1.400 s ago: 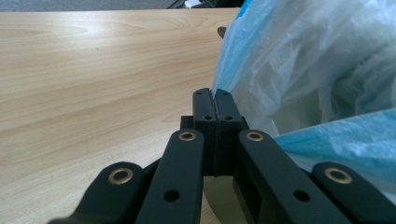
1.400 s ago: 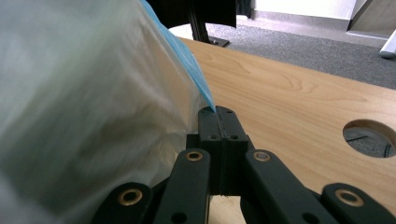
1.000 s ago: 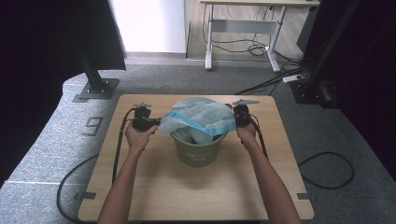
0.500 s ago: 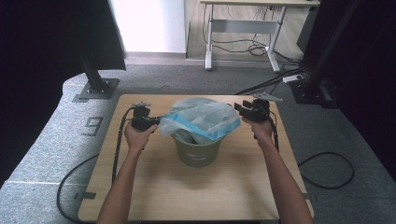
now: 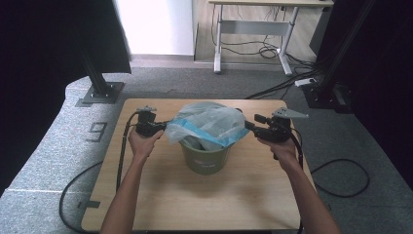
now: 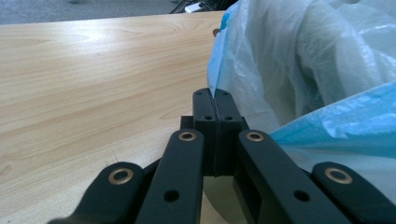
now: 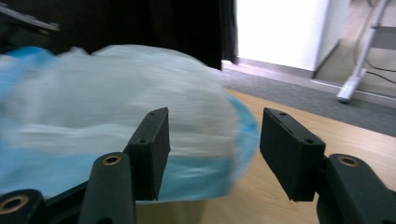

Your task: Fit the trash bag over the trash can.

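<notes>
A green bin [image 5: 204, 158] stands mid-table with a loose white-and-blue plastic bag [image 5: 209, 124] bulging over its rim. My left gripper [image 5: 163, 127] is at the bag's left edge, and its jaws are shut on that edge [image 6: 215, 100], with the bag [image 6: 303, 60] billowing to the right. My right gripper [image 5: 253, 122] hovers just off the bag's right side. Its jaws have just been opening and stand open [image 7: 212, 135]. Nothing is between them, and the blurred bag [image 7: 116, 93] lies beyond.
The wooden table [image 5: 195, 204] has bare board in front of the bin and at both sides. Beyond its far edge, on the carpet, are a black stand base [image 5: 100, 92], a desk frame [image 5: 253, 44] and cables [image 5: 341, 175].
My right gripper has let go of the bag's right edge, opened, and moved right and up away from the bin. The left gripper has stayed put on the bag.
</notes>
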`<act>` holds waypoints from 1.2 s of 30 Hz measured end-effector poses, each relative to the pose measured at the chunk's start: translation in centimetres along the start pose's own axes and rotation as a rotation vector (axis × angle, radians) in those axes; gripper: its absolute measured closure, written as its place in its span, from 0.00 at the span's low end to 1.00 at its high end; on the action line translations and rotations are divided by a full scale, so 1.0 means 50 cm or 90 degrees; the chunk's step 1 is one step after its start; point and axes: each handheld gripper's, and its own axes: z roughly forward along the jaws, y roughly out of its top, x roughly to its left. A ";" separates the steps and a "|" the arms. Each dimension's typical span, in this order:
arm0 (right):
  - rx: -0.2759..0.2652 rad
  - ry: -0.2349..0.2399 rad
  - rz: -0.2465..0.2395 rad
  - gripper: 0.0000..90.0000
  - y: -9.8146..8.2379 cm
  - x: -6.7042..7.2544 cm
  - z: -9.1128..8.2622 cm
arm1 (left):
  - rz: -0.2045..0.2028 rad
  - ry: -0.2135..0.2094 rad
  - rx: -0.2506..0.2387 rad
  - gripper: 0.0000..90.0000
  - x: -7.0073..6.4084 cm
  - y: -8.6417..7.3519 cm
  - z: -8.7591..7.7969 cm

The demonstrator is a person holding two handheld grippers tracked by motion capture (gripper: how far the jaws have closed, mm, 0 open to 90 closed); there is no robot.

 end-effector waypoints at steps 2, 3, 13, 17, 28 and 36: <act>-0.005 0.014 -0.001 0.45 0.001 0.021 -0.009 | 0.001 0.002 0.000 1.00 -0.001 0.000 -0.002; -0.006 0.022 -0.002 0.44 0.001 0.030 -0.011 | 0.001 0.002 0.000 1.00 -0.002 0.001 -0.003; 0.041 0.044 -0.011 0.52 -0.025 0.087 0.014 | 0.003 0.002 -0.001 1.00 -0.002 0.001 -0.006; 0.029 0.047 0.000 0.67 -0.030 0.096 0.006 | 0.003 0.004 -0.005 1.00 -0.003 0.000 -0.008; 0.020 0.066 -0.010 0.99 -0.043 0.103 -0.016 | 0.004 0.003 -0.005 1.00 -0.006 0.000 -0.004; 0.005 0.111 -0.027 0.99 -0.086 0.115 -0.051 | 0.003 -0.006 -0.008 1.00 -0.006 -0.006 -0.008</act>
